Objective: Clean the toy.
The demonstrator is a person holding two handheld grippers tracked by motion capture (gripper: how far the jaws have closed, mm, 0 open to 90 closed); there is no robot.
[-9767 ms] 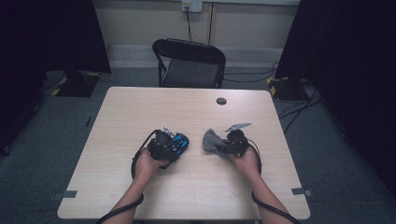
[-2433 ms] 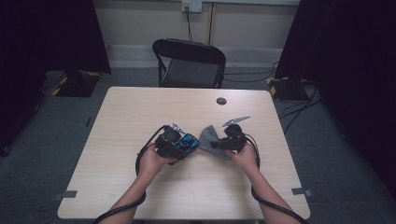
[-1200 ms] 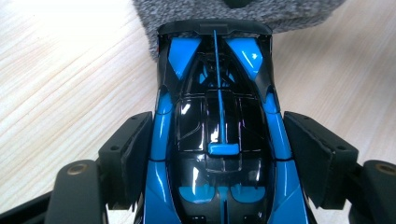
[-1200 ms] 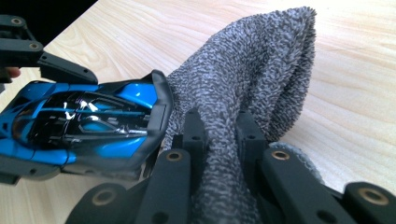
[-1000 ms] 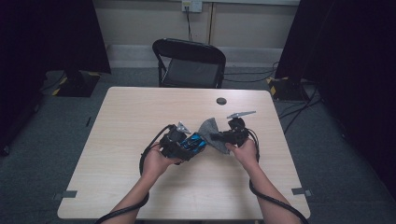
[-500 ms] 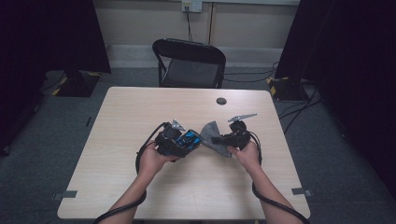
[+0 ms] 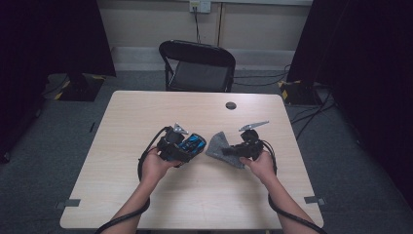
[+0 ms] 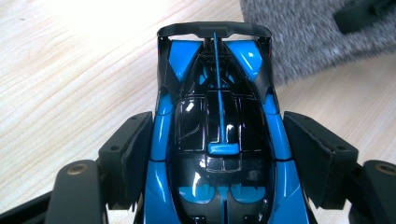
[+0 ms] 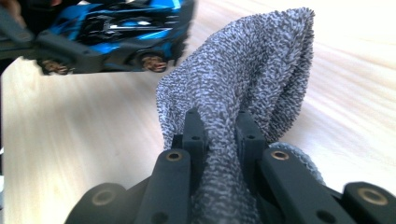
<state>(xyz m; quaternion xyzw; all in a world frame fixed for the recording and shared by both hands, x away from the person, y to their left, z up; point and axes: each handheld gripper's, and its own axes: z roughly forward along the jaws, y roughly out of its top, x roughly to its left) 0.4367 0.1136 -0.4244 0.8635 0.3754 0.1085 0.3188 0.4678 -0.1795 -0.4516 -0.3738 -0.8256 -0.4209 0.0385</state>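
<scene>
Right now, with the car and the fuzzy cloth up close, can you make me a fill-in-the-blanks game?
1. The left gripper is clamped on a toy car coloured black and ____.
2. The right gripper pinches a grey ____.
3. Behind the table stands an empty black ____.
4. The small dark disc lies near the table's ____ edge.

Missing words: blue; cloth; chair; far

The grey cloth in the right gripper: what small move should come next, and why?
Probably bring the grey cloth the last bit leftward onto the blue toy car. The right gripper is shut on the cloth, the left gripper clamps the car's sides, and the cloth's free end hangs just beside the car, seemingly not yet touching, which suggests wiping.
</scene>
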